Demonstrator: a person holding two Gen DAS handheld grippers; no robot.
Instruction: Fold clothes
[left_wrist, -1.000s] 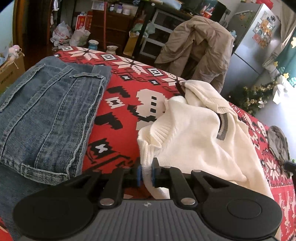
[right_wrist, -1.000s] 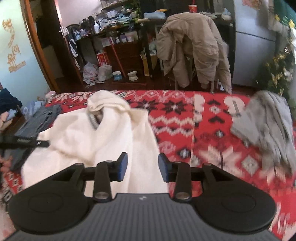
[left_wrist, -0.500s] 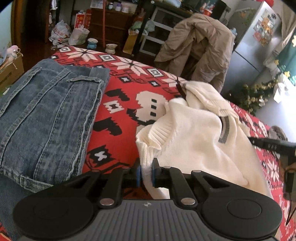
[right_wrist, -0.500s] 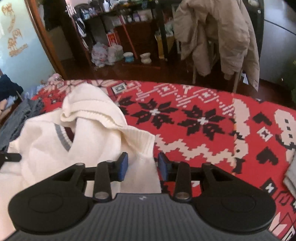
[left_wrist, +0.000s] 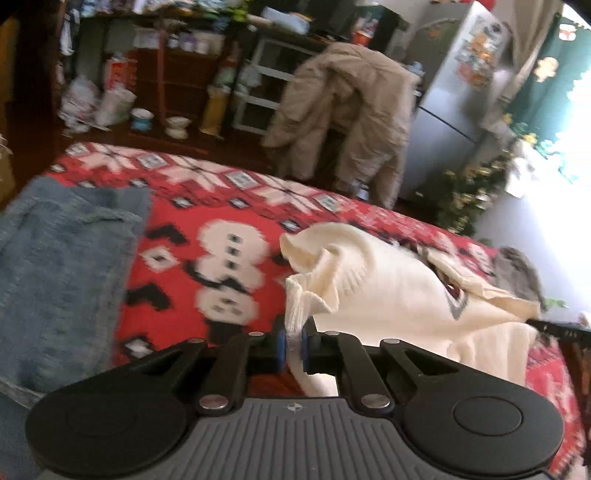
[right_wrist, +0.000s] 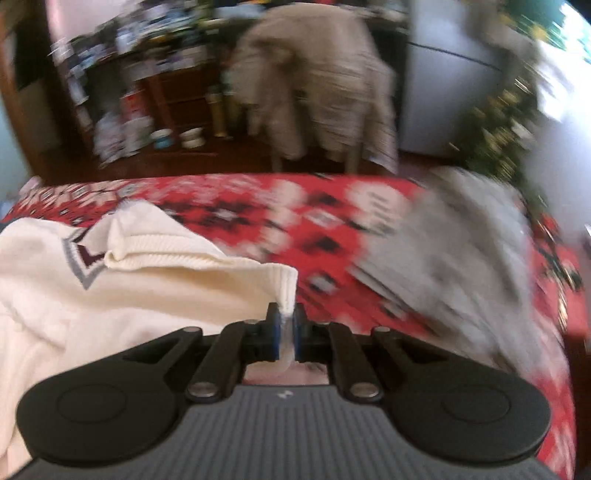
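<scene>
A cream knit sweater (left_wrist: 380, 291) with a grey and maroon V-neck lies rumpled on the red patterned blanket (left_wrist: 207, 206). My left gripper (left_wrist: 291, 349) is shut on a ribbed edge of it at its left side, and the fabric rises in a bunch from between the pads. In the right wrist view the sweater (right_wrist: 147, 295) fills the lower left. My right gripper (right_wrist: 285, 334) has a ribbed corner of the knit between its blue pads; its jaws are closing and the pads press on the cloth.
Folded blue jeans (left_wrist: 62, 280) lie on the blanket's left side. A grey garment (right_wrist: 461, 258) is heaped at the right. Beyond the bed stand a chair draped with a tan coat (left_wrist: 347, 110), a fridge (left_wrist: 454, 110) and cluttered shelves.
The right gripper swung to the sweater's right corner and closed on it. The left gripper lifted a little with its edge, and the knit now stretches between the two.
</scene>
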